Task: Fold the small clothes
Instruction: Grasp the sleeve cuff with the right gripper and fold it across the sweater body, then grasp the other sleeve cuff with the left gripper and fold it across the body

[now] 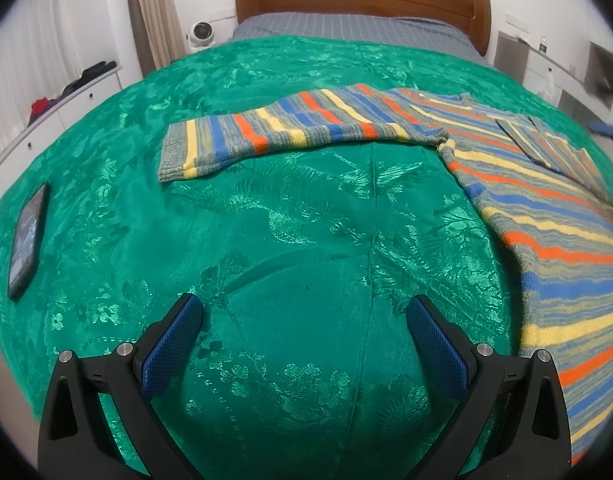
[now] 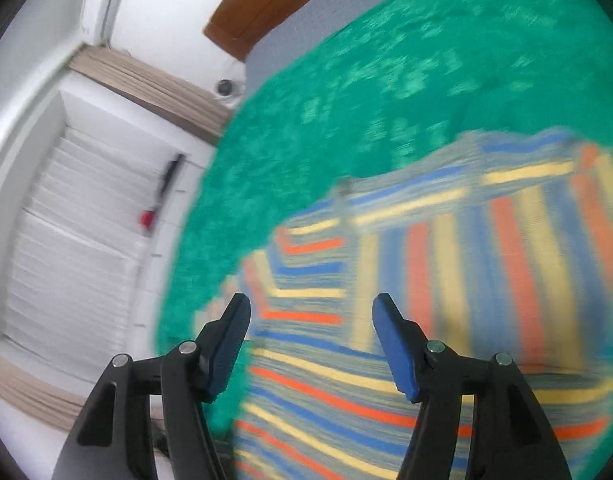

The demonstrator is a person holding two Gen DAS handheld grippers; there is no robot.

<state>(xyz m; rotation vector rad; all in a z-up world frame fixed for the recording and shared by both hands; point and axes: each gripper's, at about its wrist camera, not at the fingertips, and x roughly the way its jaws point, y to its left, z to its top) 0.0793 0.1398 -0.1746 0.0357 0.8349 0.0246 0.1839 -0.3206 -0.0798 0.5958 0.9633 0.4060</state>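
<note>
Green bedspread (image 1: 266, 220) bears a phone (image 1: 28, 236) only the left view shows; both jaws gape empty.

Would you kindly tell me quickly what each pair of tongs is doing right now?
Left tongs: open, empty, above the green bedspread.
Right tongs: open, empty, over the striped sweater.

blue, orange, yellow striped sweater (image 1: 538, 216) on green floral bedspread (image 1: 266, 216).

Sweater (image 1: 538, 208) spread on the bedspread (image 1: 266, 220), one sleeve (image 1: 274, 132) stretched leftward, phone (image 1: 28, 240) far left, headboard (image 1: 362, 0) behind.
</note>
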